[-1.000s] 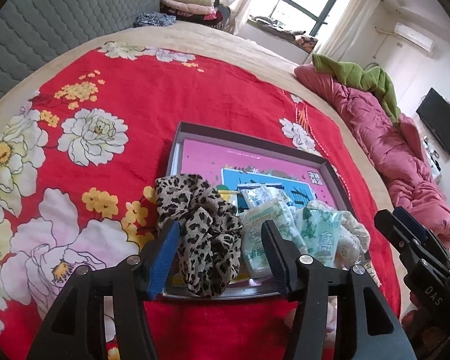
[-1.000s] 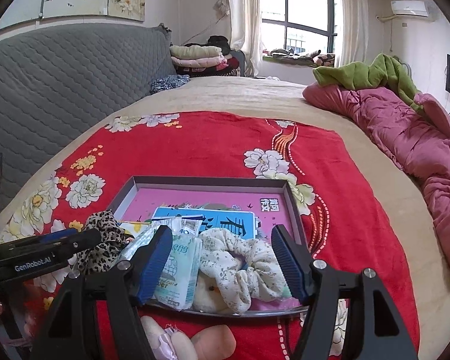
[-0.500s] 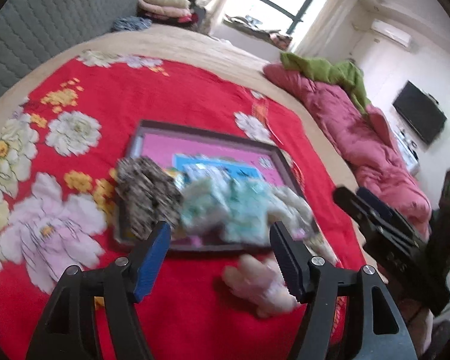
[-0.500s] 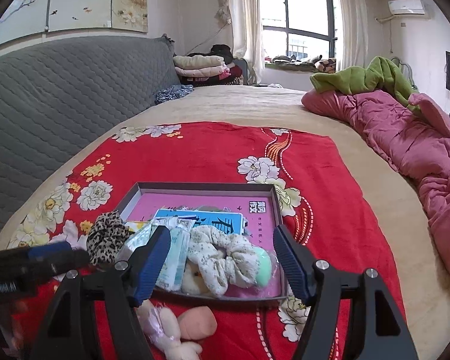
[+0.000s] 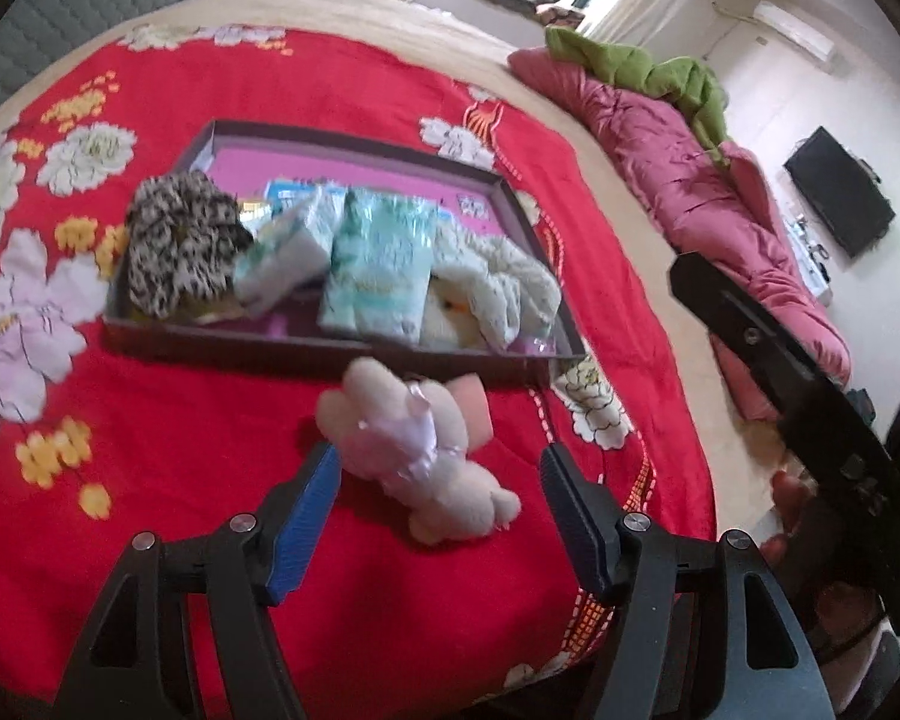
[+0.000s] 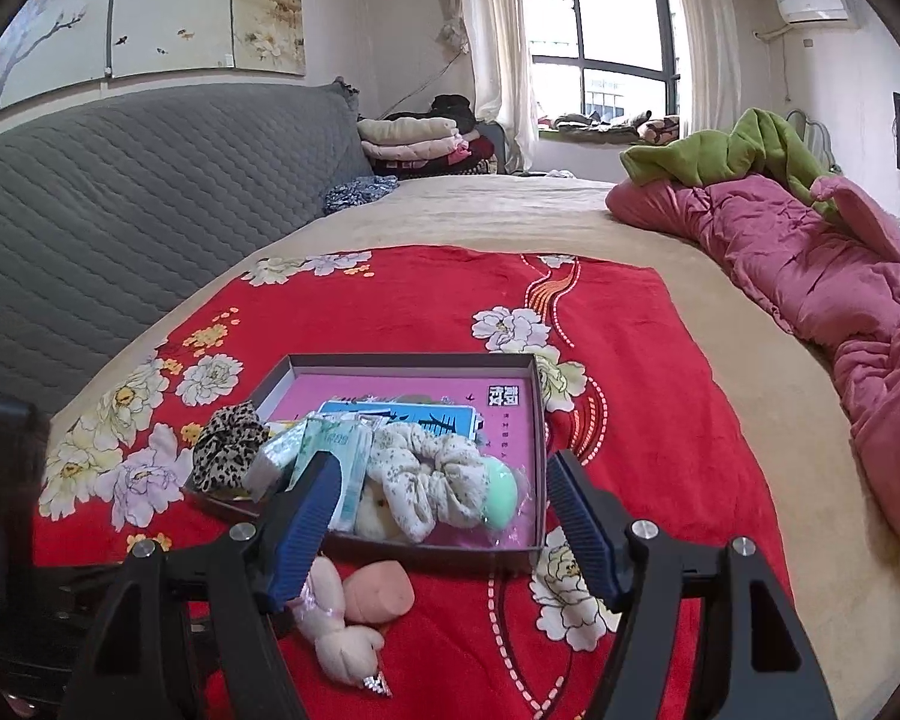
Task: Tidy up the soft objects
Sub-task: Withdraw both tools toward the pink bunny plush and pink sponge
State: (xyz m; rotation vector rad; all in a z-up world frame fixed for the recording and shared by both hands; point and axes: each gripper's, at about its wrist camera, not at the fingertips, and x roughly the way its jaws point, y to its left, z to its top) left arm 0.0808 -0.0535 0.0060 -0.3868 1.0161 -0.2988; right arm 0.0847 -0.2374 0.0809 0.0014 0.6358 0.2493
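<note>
red floral blanket (image 5: 390, 108) covers the bed where a shallow tray (image 5: 342, 354) already holds a leopard scrunchie (image 5: 180, 252), tissue packs (image 5: 378, 264) and a cream scrunchie (image 5: 498, 294). one plush toy (image 5: 414, 450) lies outside, on the blanket just beside the tray's near wall, its long axis slanting across the gap of the left claw (image 5: 435, 516), whose jaws have just been opening and now stand wide and empty around it. the right claw (image 6: 444, 522), also spread and holding nothing, hovers over the tray's near edge, so the left looks nearer the toy.
</note>
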